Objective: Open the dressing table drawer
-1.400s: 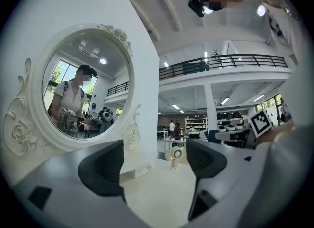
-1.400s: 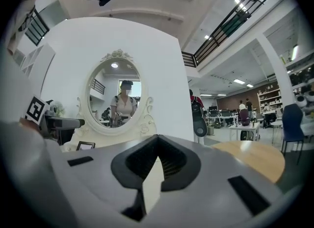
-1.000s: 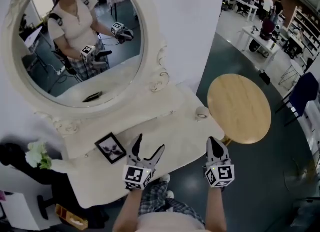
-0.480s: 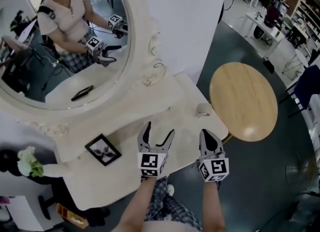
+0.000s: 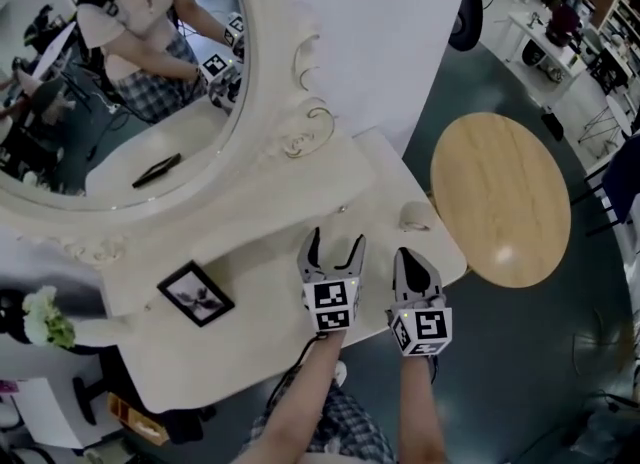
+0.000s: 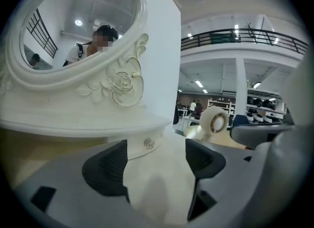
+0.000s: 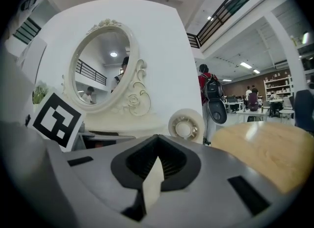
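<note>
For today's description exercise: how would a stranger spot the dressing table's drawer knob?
Find the white dressing table with the oval mirror. Below the carved rose, on the drawer front, sits the knob: small, glinting, the only stud there.

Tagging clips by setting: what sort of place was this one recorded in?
Probably a large open lab or workshop hall, not a home: the ornate cream-white dressing table stands beside a round wooden table, with white workbenches behind and a black-railed upper balcony overhead.
</note>
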A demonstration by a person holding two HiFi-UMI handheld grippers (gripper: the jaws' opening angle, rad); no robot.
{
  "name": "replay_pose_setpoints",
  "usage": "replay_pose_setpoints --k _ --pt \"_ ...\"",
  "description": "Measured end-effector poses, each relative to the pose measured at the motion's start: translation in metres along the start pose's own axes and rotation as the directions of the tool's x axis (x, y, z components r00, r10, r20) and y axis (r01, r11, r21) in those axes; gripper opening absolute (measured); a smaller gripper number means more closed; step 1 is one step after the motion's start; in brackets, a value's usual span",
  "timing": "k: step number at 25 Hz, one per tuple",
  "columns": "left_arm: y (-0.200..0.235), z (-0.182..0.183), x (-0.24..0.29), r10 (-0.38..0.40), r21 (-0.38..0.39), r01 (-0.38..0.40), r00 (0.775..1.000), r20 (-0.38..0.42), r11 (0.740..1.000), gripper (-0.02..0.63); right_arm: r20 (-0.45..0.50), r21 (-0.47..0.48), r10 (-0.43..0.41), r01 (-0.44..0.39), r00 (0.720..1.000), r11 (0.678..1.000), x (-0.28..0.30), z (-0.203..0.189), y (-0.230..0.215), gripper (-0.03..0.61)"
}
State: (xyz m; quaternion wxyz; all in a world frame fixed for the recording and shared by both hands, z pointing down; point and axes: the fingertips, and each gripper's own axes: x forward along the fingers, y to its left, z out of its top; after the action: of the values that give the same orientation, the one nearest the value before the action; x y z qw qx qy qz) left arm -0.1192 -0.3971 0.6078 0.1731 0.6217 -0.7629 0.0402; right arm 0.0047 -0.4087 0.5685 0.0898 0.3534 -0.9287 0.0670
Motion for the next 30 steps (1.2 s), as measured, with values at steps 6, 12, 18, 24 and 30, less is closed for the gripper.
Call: replay_pose_setpoints --k 6,12,18,24,30 --pt "0.0 -0.011 0.031 0.053 -0.022 -0.054 0.998 -0.044 0.998 0.373 -0.039 -0.014 0.043 -0.043 0.998 0.999 0.016 -0.012 0.005 0.015" --pt "-0.002 -0.013 0.05 0.074 -0.023 -0.076 0.994 -0.077 0.997 0.291 -0.065 -0.022 0.066 -0.067 0.996 0.997 0.038 -0.014 0.004 0.015" --pt "0.002 -0.013 0.064 0.093 -0.036 -0.097 0.99 -0.103 0.995 0.239 -0.082 -0.016 0.086 -0.088 0.993 0.996 0.051 -0.019 0.008 0.015" --pt "0.007 -0.017 0.073 0.114 -0.028 -0.119 0.985 -0.13 0.992 0.187 -0.085 -0.003 0.087 -0.087 0.993 0.996 0.058 -0.021 0.009 0.015" --pt "0.016 -0.017 0.072 0.167 0.0 -0.168 0.978 -0.125 0.986 0.114 -0.093 -0.005 0.079 -0.08 0.992 0.997 0.062 -0.023 0.008 0.015"
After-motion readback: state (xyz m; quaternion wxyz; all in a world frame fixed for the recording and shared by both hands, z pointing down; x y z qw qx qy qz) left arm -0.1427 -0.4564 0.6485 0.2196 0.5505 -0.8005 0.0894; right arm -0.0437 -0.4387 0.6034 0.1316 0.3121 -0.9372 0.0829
